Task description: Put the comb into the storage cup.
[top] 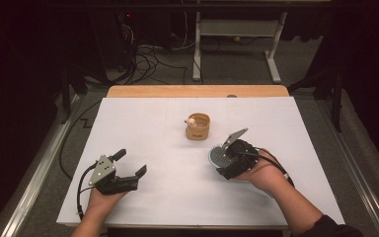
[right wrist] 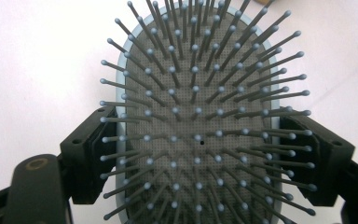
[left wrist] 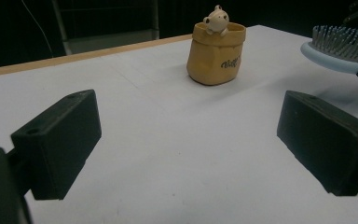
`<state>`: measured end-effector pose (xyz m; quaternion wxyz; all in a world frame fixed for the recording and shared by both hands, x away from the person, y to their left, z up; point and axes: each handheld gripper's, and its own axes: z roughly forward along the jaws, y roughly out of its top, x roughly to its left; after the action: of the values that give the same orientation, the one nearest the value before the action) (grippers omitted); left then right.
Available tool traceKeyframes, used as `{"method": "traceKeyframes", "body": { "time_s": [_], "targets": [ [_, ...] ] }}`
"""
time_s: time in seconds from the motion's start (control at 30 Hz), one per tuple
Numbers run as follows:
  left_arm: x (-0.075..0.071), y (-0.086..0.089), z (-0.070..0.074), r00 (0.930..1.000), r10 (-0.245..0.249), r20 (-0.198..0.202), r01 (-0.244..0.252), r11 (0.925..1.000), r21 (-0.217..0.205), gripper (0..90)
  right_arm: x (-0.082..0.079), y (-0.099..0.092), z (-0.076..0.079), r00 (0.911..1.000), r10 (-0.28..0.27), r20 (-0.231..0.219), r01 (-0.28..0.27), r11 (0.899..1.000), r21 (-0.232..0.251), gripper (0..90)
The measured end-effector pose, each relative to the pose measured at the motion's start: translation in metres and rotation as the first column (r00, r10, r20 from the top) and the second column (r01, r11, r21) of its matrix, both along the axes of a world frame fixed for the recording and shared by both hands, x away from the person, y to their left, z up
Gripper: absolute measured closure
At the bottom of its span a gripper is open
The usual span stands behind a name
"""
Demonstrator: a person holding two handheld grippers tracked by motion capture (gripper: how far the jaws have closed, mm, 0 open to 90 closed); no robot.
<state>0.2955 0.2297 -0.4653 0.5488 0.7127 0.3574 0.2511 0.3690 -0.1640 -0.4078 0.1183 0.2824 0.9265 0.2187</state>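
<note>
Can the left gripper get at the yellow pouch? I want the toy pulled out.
Probably yes: the left gripper is open and bare table lies between it and the yellow pouch.

The hairbrush (right wrist: pixel 196 116) looks plastic: a smooth pale blue rim around a finely meshed grey cushion, with thin bristles tipped by small glossy balls. The black jaws beside it are matt, hard plastic. The yellow pot (left wrist: pixel 216 53) looks glazed and smooth. The worktop (top: pixel 143 128) has a matt white sheet over a pale wooden edge.
</note>
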Motion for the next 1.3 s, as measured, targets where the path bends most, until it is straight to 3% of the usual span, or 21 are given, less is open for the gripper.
{"method": "traceKeyframes", "body": {
  "time_s": [0.27, 0.63, 0.93, 1.0, 1.17, 1.3],
  "targets": [
    [0.0, 0.0, 0.0, 1.0, -0.003, -0.004, 0.003, 1.0, 0.0, 7.1, -0.004, -0.018, -0.001, 0.9995, -0.031, -0.008, 0.031, 1.0, -0.003, 20.6],
    [0.0, 0.0, 0.0, 1.0, -0.005, -0.005, 0.005, 1.0, 0.001, 7.1, -0.006, -0.025, -0.002, 0.9989, -0.04, -0.023, 0.04, 0.999, 0.004, 20.7],
    [0.0, 0.0, 0.0, 1.0, -0.007, -0.004, 0.007, 1.0, -0.001, 7.1, -0.009, -0.024, 0.007, 0.9956, -0.066, 0.066, 0.06, 0.994, 0.091, 20.7],
    [0.0, 0.0, 0.0, 1.0, -0.007, -0.004, 0.007, 1.0, 0.0, 7.1, -0.009, -0.024, 0.007, 0.9954, -0.066, 0.069, 0.059, 0.993, 0.1, 20.7],
    [0.0, 0.0, 0.0, 1.0, -0.004, -0.006, 0.004, 1.0, 0.0, 7.1, -0.011, -0.021, 0.009, 0.9898, -0.079, 0.119, 0.06, 0.986, 0.155, 20.6],
    [0.0, 0.0, 0.0, 1.0, -0.001, -0.007, 0.001, 1.0, 0.001, 7.1, -0.011, -0.02, 0.011, 0.9875, -0.09, 0.129, 0.064, 0.979, 0.191, 20.6]
  ]
}}
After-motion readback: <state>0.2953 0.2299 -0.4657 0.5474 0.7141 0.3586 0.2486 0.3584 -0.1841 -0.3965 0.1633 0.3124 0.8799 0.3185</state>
